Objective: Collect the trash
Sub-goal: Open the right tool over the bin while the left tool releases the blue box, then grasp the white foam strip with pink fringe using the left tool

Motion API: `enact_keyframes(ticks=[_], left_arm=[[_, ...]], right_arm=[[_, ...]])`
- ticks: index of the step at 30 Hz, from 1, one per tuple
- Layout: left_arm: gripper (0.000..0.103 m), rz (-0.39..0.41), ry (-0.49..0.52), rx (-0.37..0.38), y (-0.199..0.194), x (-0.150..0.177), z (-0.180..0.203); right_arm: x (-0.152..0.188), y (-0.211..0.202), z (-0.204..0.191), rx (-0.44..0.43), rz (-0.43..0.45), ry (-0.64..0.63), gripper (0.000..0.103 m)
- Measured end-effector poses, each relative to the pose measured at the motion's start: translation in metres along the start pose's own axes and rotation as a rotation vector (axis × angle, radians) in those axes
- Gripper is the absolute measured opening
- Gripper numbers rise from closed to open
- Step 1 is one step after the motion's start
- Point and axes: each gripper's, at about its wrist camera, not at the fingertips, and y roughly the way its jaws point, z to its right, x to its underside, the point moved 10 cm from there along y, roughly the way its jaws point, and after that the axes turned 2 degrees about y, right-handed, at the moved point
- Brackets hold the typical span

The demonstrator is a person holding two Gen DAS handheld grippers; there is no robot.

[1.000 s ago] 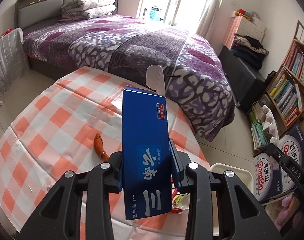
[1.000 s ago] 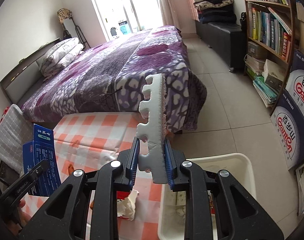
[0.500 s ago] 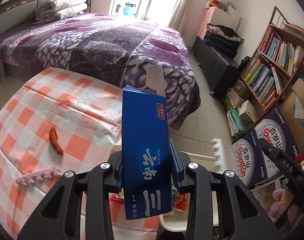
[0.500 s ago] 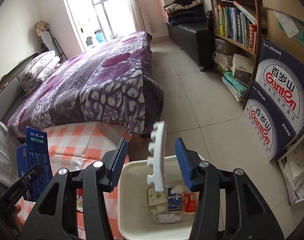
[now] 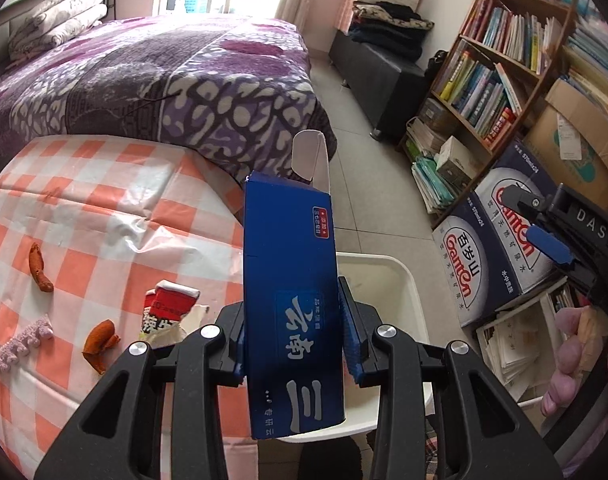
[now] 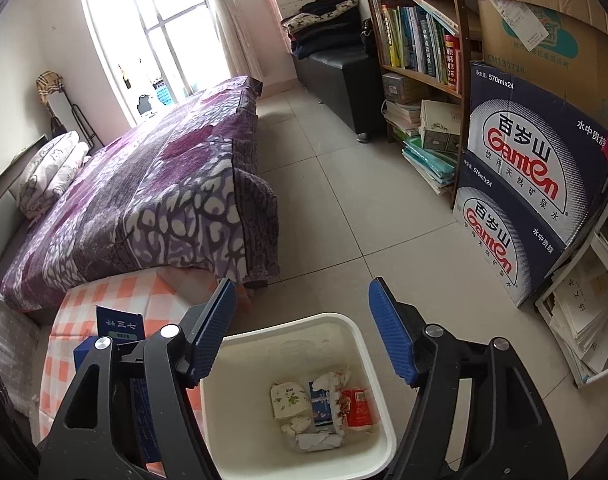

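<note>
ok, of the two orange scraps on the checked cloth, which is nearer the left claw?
The lower orange scrap, beside the red-and-white wrapper near the table edge. The other orange scrap lies farther up the cloth, above the pink strip.

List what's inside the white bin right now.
In the white bin: a floral paper packet, a blue-and-white wrapper, a red packet, a white foam strip and crumpled white paper. Anything beneath this pile is covered.
</note>
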Motion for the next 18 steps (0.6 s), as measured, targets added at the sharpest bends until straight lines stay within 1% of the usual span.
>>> enact_keyframes(ticks=[3, 6, 7, 8, 9, 13, 15, 18], left_arm=[[0.036, -0.014, 0.009, 0.039, 0.005, 0.002, 0.010], [0.037, -0.021, 0.010, 0.122, 0.008, 0.002, 0.021], [0.048, -0.021, 0.002, 0.132, 0.008, 0.002, 0.022], [0.064, -0.022, -0.005, 0.140, 0.009, 0.003, 0.022], [0.066, -0.019, -0.012, 0.141, 0.008, 0.003, 0.021], [0.067, -0.021, -0.032, 0.116, 0.007, 0.003, 0.013], [0.067, -0.023, -0.043, 0.103, 0.005, 0.004, 0.007], [0.068, -0.014, -0.042, 0.074, 0.000, 0.003, -0.003]], right_arm=[[-0.001, -0.001, 0.005, 0.008, 0.004, 0.009, 0.071], [-0.002, 0.000, 0.008, 0.015, 0.005, 0.019, 0.077], [-0.002, 0.000, 0.007, 0.016, 0.004, 0.020, 0.079], [-0.001, 0.001, 0.006, 0.016, 0.004, 0.021, 0.081], [-0.002, 0.001, 0.006, 0.016, 0.004, 0.020, 0.084], [0.000, -0.001, -0.002, 0.015, 0.013, 0.007, 0.092], [0.001, 0.000, -0.008, 0.012, 0.013, 0.000, 0.094], [0.004, 0.002, -0.019, 0.004, 0.005, -0.008, 0.095]])
